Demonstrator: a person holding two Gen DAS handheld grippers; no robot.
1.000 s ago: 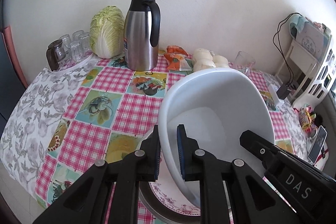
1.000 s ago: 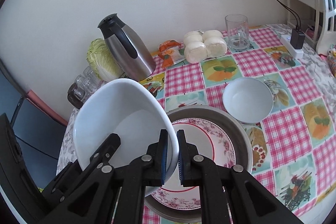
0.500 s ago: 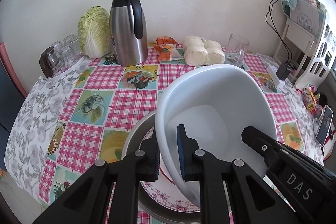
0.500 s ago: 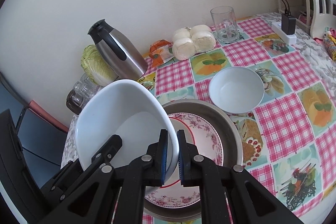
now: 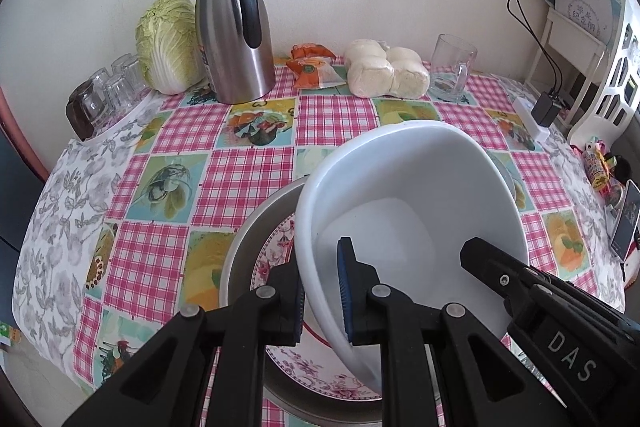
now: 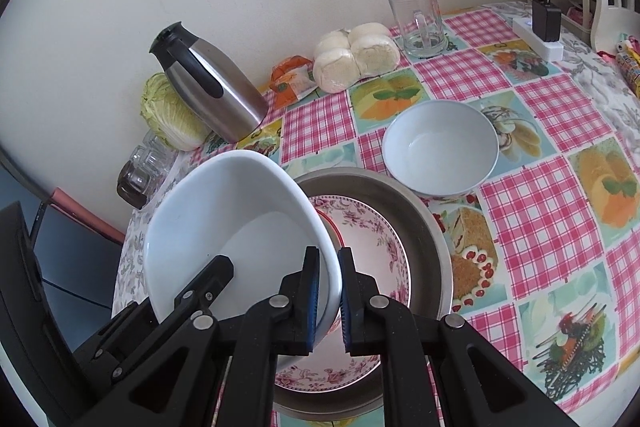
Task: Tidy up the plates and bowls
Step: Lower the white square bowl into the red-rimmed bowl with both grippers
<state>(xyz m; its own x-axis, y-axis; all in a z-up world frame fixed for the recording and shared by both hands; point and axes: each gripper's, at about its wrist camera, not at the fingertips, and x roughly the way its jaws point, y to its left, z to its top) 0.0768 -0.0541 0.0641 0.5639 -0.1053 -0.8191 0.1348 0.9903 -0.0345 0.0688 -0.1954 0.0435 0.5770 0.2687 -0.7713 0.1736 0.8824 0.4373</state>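
The large white oval bowl, clamped at opposite rims by the left gripper and right gripper, has been lowered nearer the floral plate in the metal basin, so stacking appears close.

The white letters "DAS" stand on the black body of the right gripper, seen low on the right in the left wrist view. Some small blue writing, which looks like Chinese signs, is on a pale card on the white shelf by the wall, but it is too small to read. The orange snack packet has print on it too, and that is too blurry to make out.
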